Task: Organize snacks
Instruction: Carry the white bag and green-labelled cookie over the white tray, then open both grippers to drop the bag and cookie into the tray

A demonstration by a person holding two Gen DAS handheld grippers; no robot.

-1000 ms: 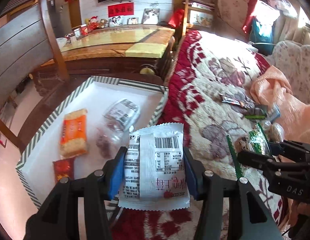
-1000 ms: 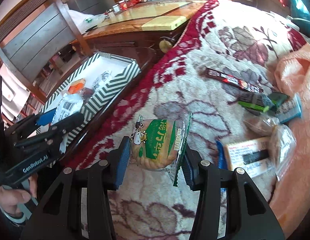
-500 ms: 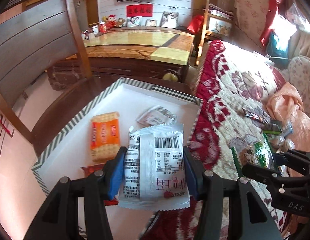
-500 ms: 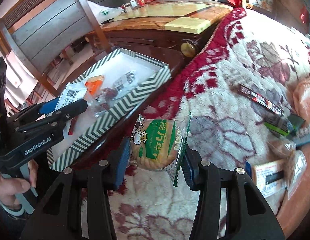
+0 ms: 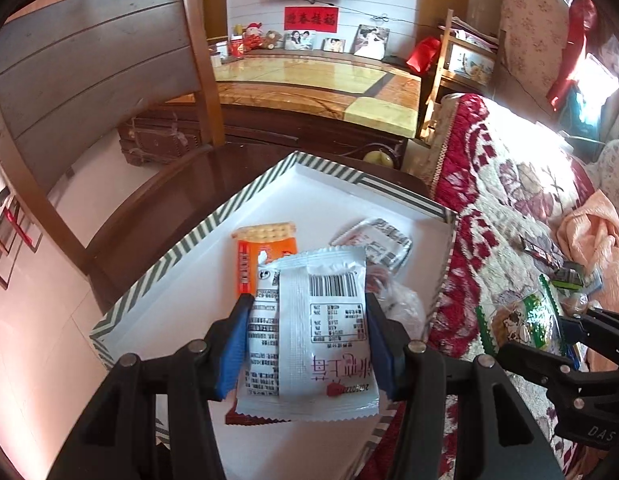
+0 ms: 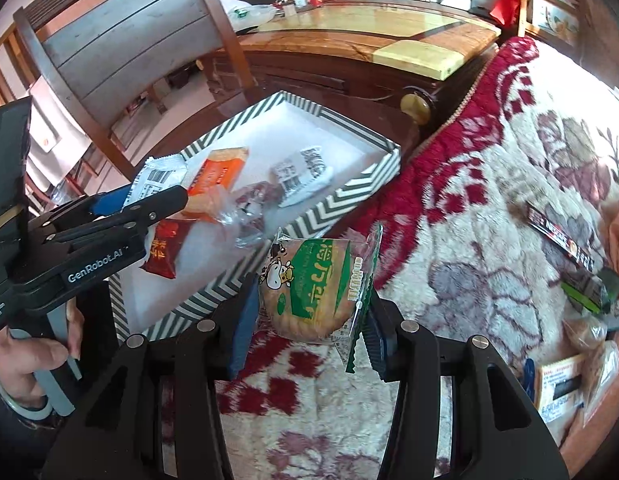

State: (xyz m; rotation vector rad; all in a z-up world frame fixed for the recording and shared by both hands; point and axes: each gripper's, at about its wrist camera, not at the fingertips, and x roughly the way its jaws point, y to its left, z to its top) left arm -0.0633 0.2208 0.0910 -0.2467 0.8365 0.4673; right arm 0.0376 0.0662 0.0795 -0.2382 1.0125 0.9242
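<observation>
Your left gripper [image 5: 305, 344] is clenched on one white sachet [image 5: 309, 332], barcode side up, held above the striped tray [image 5: 177, 256]. Your right gripper [image 6: 307, 320] is clenched on one green-printed biscuit pack [image 6: 313, 284], held over the red-and-cream blanket [image 6: 489, 208] just beside the tray's near wall.

Count inside the tray, right wrist view: four items. One orange cracker pack [image 6: 215, 180], one white printed sachet [image 6: 301, 174], one clear wrapper with dark contents [image 6: 249, 212], one small red packet [image 6: 165, 250].

Count on the blanket, same view: one long dark bar [image 6: 557, 236], one green-edged dark packet [image 6: 589, 292], one boxed item with a white label [image 6: 559, 384], and clear-wrapped pieces at the right edge that you cannot count reliably.

View differences: the left wrist view hides most of the red packet behind the held sachet; only its lower edge shows. The right wrist view shows your left hand [image 6: 29, 356] on the handle; the left wrist view does not. The tray stands on a dark wooden chair seat [image 5: 181, 184], seen more fully from the left wrist.
</observation>
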